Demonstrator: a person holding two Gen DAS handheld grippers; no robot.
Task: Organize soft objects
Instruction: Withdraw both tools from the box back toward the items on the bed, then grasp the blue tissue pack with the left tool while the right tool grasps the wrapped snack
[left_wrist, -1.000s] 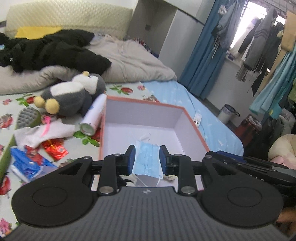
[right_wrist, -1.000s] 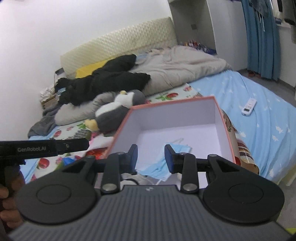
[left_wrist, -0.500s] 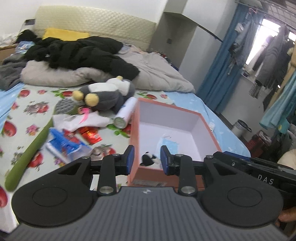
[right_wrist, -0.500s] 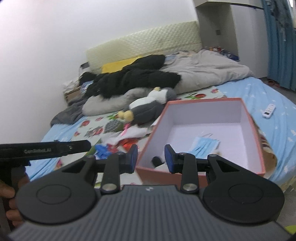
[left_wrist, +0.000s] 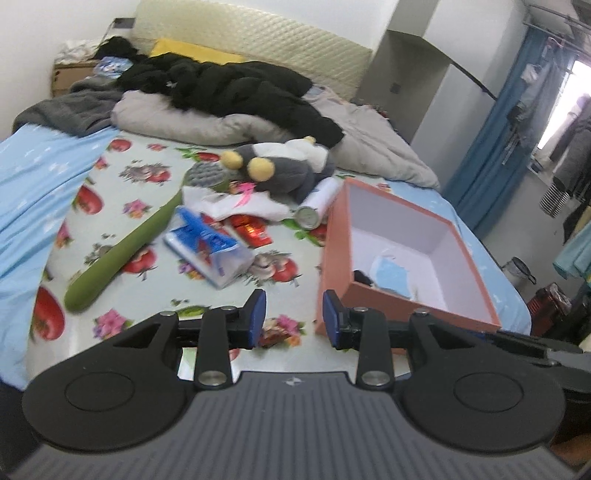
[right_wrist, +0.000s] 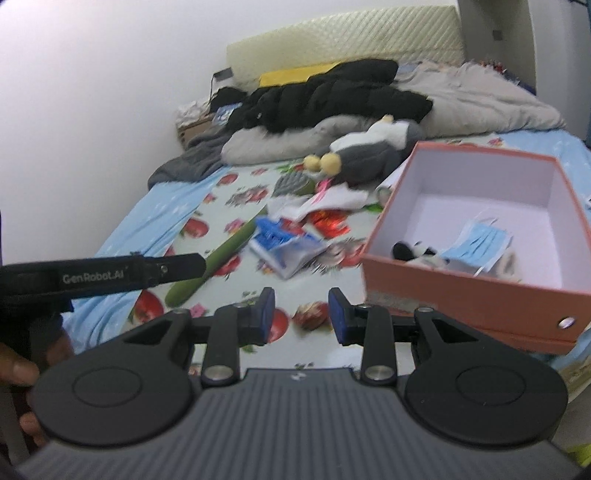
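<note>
While empty and parted, left tool (left_wrist: 289, 314) just opening; blue mask (left_wrist: 390, 272) in box (left_wrist: 334, 258) beyond, right.

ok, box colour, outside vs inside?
Box: salmon-orange outside, white inside; clearest in the right wrist view.

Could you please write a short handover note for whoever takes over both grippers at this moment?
Left gripper: open and empty; its jaws have just been opening. It sits short of the box's near corner.
Right gripper: open, empty.
Orange cardboard box with white inside: on the bed, holds a blue pleated face mask and a small black-and-white plush.
Done: those two are in.
Left on the floral sheet: grey-and-white penguin plush, white cloth, blue tissue pack, long green plush stick. A white can and red wrappers also lie there.
</note>
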